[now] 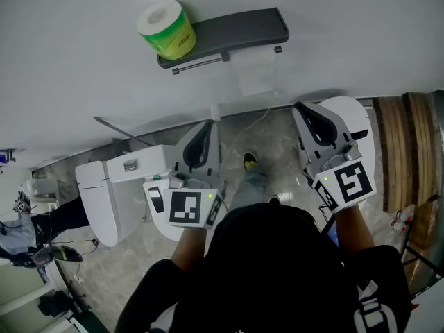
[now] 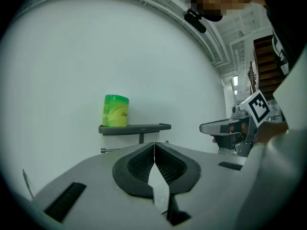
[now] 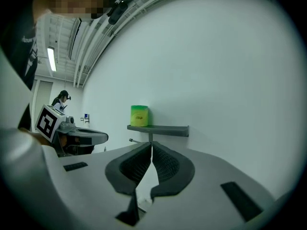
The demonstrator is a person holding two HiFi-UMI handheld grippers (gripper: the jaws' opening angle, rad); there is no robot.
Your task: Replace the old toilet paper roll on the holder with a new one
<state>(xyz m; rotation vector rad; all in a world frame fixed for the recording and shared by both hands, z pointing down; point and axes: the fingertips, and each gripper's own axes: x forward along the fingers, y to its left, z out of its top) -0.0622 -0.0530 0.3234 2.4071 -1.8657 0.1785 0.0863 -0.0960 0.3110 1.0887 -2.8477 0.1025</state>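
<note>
AT THE WALL: the new roll (image 1: 166, 30), green wrapper on, stands upright on the left end of the dark shelf (image 1: 243, 28), so its long axis is vertical. Just under the shelf the thin bar (image 1: 198, 64) runs level along the wall. It looks bare, w/ no old roll on it that I can see, and its free end appears to be the left one.

Below, my left gripper (image 1: 206, 127) points at the wall, well short of it. Its jaws are pressed together w/ nothing btwn them. The roll lies ahead, higher and a little to the left of its tips.

Further right, my right gripper (image 1: 303, 111) is in the same state: jaws together, empty, aimed at the wall. It sits out past the shelf's right end, so the roll is well off to its left, w/ the whole shelf in btwn.

My read: the left gripper is the nearer one for the pick. Its jaws must open wide first, then come in from the sides round the upright roll. After that the roll has to tip onto its side so its hole lines up w/ the level bar. It would prob. slide on from the bar's left end.
</note>
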